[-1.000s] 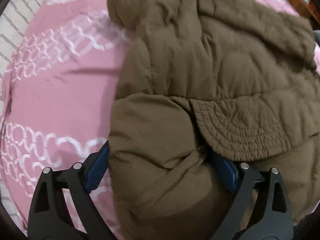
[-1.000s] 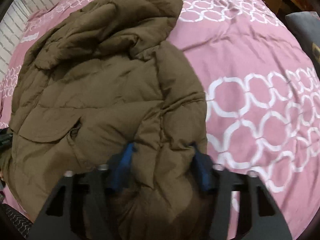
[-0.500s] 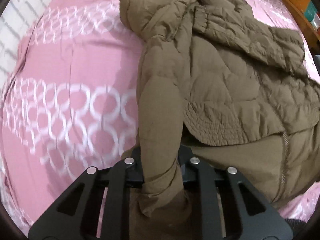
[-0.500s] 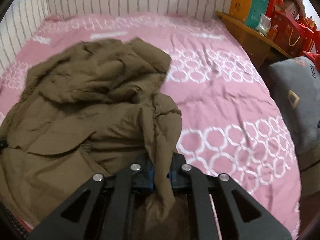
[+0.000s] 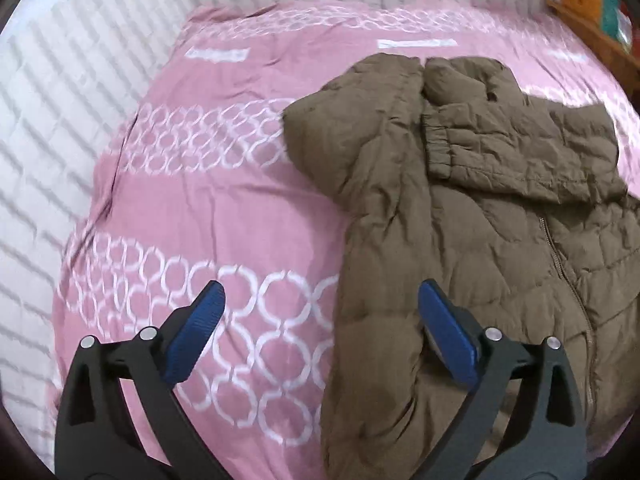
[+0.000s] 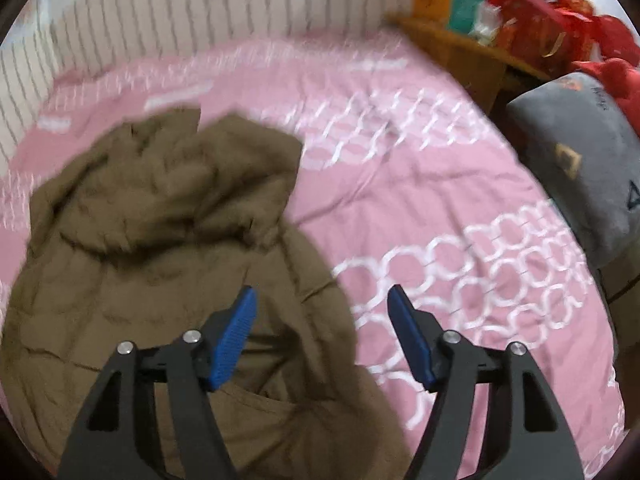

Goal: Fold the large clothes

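Observation:
A brown padded jacket lies on the pink bedspread, its sleeves folded in over the body and its zip showing on the right. My left gripper hangs open above the jacket's left edge, holding nothing. In the right wrist view the same jacket fills the left half, hood end toward the wall. Over the jacket's right edge my right gripper stands open with nothing between its blue pads.
A white striped padded wall runs round the bed's far and left sides. At the right are a grey cushion, a wooden shelf with coloured boxes, and red bags. Bare bedspread lies to the jacket's right.
Both grippers were shut on the jacket's side folds half a second ago. Now both are open, have let the fabric go and have risen away from it.

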Demonstrator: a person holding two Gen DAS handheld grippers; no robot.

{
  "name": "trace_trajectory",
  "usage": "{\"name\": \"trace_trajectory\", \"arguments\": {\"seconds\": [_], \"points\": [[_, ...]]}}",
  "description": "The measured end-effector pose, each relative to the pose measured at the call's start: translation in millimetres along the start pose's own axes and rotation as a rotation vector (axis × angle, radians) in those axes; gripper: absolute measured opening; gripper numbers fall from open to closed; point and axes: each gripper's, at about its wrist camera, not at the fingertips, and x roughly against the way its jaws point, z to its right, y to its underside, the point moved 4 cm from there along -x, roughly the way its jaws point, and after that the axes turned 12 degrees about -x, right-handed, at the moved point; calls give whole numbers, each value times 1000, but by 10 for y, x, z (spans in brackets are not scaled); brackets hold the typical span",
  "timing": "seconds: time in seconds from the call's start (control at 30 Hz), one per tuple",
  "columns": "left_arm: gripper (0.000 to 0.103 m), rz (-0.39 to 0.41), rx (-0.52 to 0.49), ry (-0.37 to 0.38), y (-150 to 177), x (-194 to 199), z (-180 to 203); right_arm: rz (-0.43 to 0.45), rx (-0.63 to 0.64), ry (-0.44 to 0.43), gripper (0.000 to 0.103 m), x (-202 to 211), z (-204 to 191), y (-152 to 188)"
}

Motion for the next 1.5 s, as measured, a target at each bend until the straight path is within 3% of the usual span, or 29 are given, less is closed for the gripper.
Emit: {"name": "trace_trajectory", "arguments": {"seconds": [0.03, 0.07, 0.1, 0.13, 0.17, 0.2, 0.27, 0.3, 0.33, 0.4, 0.43, 0.5, 0.53, 0.57, 0.67, 0.73, 0.87, 1.07, 1.23, 1.5], "points": [[91, 3, -28, 1, 77, 21, -21, -54, 24, 29, 40, -148, -38, 87], [75, -22, -65, 6, 52, -99, 93, -94, 34, 41, 28, -244, -35, 159], [57, -79, -89, 20, 62, -249, 181, -125, 36, 56, 28, -344, -28, 214], [26, -136, -94, 46, 99, -394, 225, -148, 47, 90, 26, -414, 3, 280], [22, -197, -88, 86, 182, -540, 231, -168, 74, 133, 26, -484, 34, 350], [22, -256, -75, 116, 299, -716, 232, -188, 94, 167, 26, -562, 67, 416], [23, -329, -85, 99, 478, -955, 198, -221, 98, 184, 26, -660, 99, 476], [24, -340, -76, 96, 516, -1017, 141, -229, 104, 196, 26, -712, 89, 481], [31, -344, -52, 95, 513, -1030, 86, -229, 108, 206, 27, -722, 88, 466], [31, -348, 31, 138, 494, -1020, -54, -212, 84, 207, 29, -686, 76, 408], [32, -340, 66, 159, 486, -1000, -117, -200, 63, 182, 31, -638, 98, 392], [40, -319, 82, 135, 473, -928, -227, -168, 9, 104, 45, -524, 119, 301], [51, -304, 78, 104, 468, -858, -288, -130, -18, 57, 59, -425, 127, 240], [63, -270, 73, 69, 419, -761, -342, -96, -33, 42, 65, -340, 138, 193], [85, -147, 85, 45, 231, -476, -455, -13, -54, 10, 66, -124, 148, 89], [93, -83, 90, 47, 129, -333, -479, 12, -78, -22, 66, -71, 134, 49], [94, -52, 52, 78, -32, -341, -303, 28, -101, -72, 66, -137, 15, -44], [94, -41, -46, 160, -213, -397, 59, 16, 1, -57, 66, -355, -281, -147], [94, -32, -50, 240, -676, -596, 377, -14, 32, -69, 66, -597, -402, -231], [93, -100, -116, 217, -1168, -1226, 929, -16, 94, -54, 66, -773, -516, -437]]}}
